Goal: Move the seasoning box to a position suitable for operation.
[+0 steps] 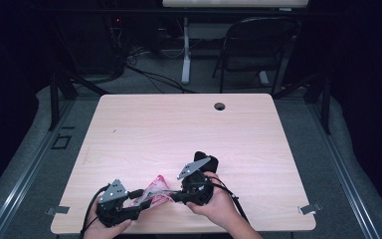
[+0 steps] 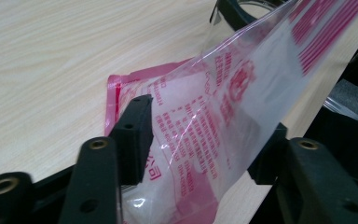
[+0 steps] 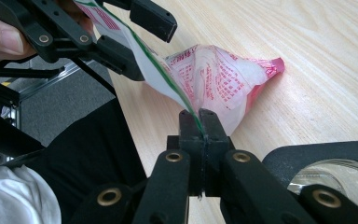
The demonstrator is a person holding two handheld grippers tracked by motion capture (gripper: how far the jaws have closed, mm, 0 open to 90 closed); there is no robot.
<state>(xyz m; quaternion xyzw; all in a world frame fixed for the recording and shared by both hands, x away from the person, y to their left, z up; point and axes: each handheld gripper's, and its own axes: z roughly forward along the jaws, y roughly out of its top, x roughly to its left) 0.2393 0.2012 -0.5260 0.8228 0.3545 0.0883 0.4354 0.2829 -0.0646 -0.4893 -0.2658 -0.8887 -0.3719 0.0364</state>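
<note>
A clear plastic zip bag (image 1: 154,191) printed in red hangs between the two grippers, low over the table's near edge. My right gripper (image 3: 199,116) is shut on the bag's (image 3: 214,79) green-lined top edge, the jaws pressed together with the film pinched between them. My left gripper (image 2: 200,140) stands open: its two jaws sit well apart and the bag (image 2: 223,102) passes loosely between them. In the right gripper view the left gripper (image 3: 142,44) is at the upper left, its jaws on either side of the bag's rim. In the high view the left gripper (image 1: 140,201) and right gripper (image 1: 173,198) point at each other.
The light wooden table (image 1: 179,129) has a round cable hole (image 1: 220,106) near its far edge. A dark folding chair (image 1: 256,45) and a white desk leg (image 1: 186,50) stand beyond it. Metal clips (image 1: 309,208) sit at the front corners.
</note>
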